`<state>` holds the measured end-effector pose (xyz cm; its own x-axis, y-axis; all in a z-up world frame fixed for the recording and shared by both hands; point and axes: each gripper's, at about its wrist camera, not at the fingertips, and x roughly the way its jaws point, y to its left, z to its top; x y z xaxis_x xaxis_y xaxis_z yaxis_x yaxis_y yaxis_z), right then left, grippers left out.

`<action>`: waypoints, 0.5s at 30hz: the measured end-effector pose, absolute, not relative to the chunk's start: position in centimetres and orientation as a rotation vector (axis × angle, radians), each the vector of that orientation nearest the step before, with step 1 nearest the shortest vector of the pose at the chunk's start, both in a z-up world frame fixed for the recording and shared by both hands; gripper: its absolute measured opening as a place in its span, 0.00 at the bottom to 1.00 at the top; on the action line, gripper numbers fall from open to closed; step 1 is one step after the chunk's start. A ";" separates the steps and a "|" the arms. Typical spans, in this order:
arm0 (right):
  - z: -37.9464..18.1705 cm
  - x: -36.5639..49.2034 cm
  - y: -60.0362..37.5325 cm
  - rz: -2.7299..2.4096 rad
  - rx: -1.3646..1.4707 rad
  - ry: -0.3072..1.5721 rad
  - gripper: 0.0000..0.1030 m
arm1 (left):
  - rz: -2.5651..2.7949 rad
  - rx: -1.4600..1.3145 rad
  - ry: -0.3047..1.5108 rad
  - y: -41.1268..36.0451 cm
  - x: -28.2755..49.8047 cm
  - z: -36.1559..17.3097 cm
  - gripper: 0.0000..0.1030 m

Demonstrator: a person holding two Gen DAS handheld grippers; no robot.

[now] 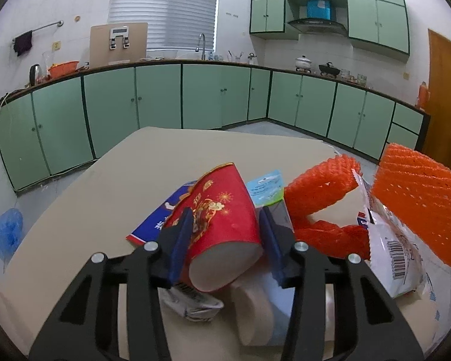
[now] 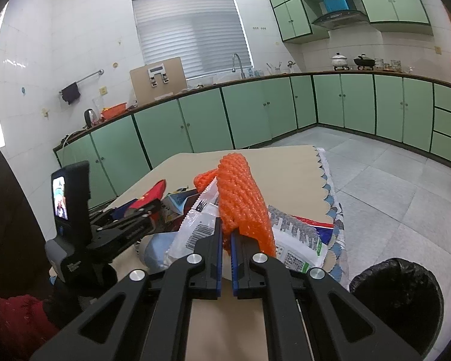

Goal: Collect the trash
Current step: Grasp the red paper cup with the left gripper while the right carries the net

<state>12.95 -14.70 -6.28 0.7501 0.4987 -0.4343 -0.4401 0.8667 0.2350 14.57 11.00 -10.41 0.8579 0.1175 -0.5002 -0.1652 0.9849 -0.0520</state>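
Trash pile mostly uncollected on the tabletop (image 1: 75, 198). Left gripper (image 1: 225, 234) with fingers around one red paper cup (image 1: 222, 210), pads seemingly touching its sides, atop the pile. Right gripper (image 2: 225, 240) clenched on one orange foam net (image 2: 243, 204), lifted above the cup. Second orange net (image 1: 321, 198) right of the cup, several wrappers around. One black-lined bin (image 2: 397, 297) beside the tabletop, contents hidden.

Green cabinets (image 1: 162, 96) line white-tiled walls (image 2: 84, 30); a blind (image 2: 189, 27) covers the window.
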 end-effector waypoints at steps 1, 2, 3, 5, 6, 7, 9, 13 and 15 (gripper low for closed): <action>-6.3 13.0 -14.7 0.515 0.120 0.509 0.05 | 0.152 -0.097 0.519 11.2 14.4 -10.3 0.42; -6.3 12.9 -14.7 0.516 0.120 0.508 0.05 | 0.154 -0.101 0.515 11.4 14.1 -10.3 0.41; -6.3 12.9 -14.6 0.516 0.118 0.508 0.05 | 0.155 -0.105 0.512 11.5 13.9 -10.3 0.41; -6.1 12.9 -14.6 0.519 0.117 0.506 0.05 | 0.162 -0.109 0.505 11.7 13.4 -10.2 0.40; -6.1 12.9 -14.6 0.519 0.116 0.504 0.05 | 0.165 -0.109 0.501 11.7 13.2 -10.1 0.40; -6.0 12.9 -14.6 0.517 0.114 0.501 0.05 | 0.166 -0.112 0.494 11.8 12.9 -9.9 0.40; -5.7 12.7 -14.6 0.515 0.110 0.491 0.05 | 0.165 -0.115 0.471 11.6 12.2 -9.4 0.40; -5.0 12.2 -14.6 0.516 0.106 0.462 0.05 | 0.154 -0.111 0.407 11.3 10.8 -7.6 0.40; -4.4 12.0 -14.8 0.514 0.107 0.442 0.05 | 0.137 -0.115 0.377 11.0 10.3 -6.4 0.40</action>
<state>11.98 -14.79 -4.39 0.7791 0.4976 -0.3812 -0.4521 0.8674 0.2080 10.28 10.99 -6.41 0.9208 0.1117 -0.3737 -0.1543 0.9843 -0.0861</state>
